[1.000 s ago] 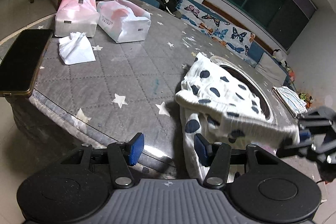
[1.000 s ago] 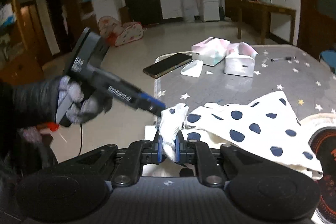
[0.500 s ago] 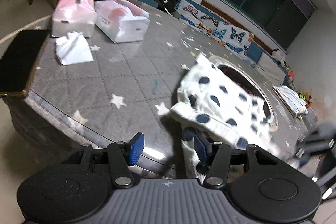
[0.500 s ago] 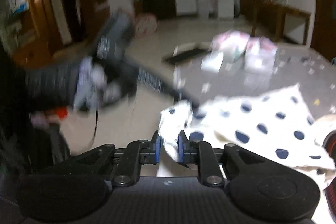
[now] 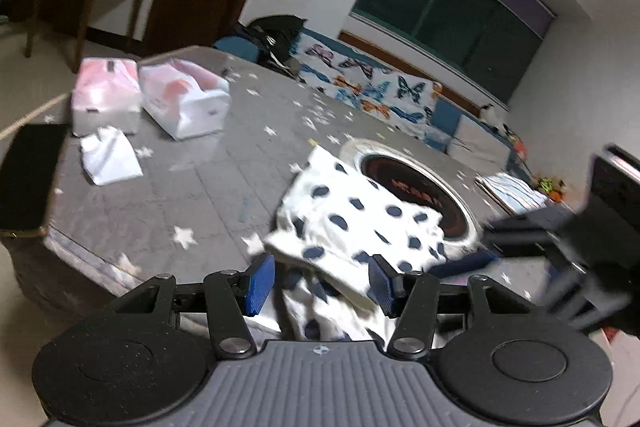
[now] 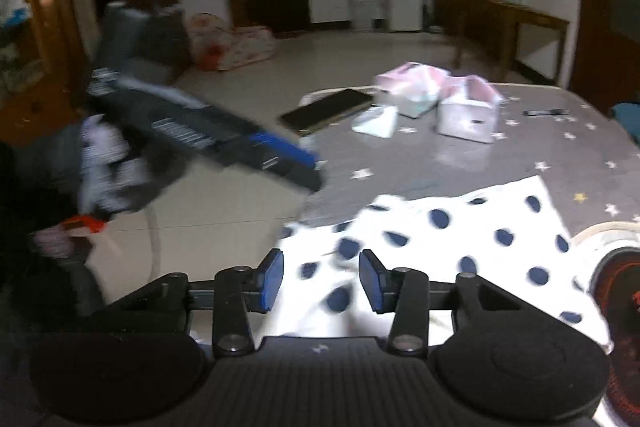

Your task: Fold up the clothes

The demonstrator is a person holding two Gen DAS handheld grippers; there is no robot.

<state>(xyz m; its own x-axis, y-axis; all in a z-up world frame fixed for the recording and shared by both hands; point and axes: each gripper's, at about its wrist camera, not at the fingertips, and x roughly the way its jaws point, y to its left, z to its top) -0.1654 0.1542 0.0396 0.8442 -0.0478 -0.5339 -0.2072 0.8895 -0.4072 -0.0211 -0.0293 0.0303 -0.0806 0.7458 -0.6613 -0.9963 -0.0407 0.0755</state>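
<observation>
Both the left gripper (image 5: 320,285) and right gripper (image 6: 321,281) hang open over the polka-dot garment (image 5: 360,223), which is draped off the table's (image 5: 160,195) near edge, probably for regrabbing.

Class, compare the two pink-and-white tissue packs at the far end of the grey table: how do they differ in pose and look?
In the left wrist view, the left tissue pack faces the camera roughly square-on, while the right tissue pack sits angled, its long side running diagonally. The left pack appears closed on top with a small dark mark; the right pack shows a wide pink opening. A crumpled white tissue lies in front of the left pack, none by the right. Both are pink and white and rest on the table.
</observation>
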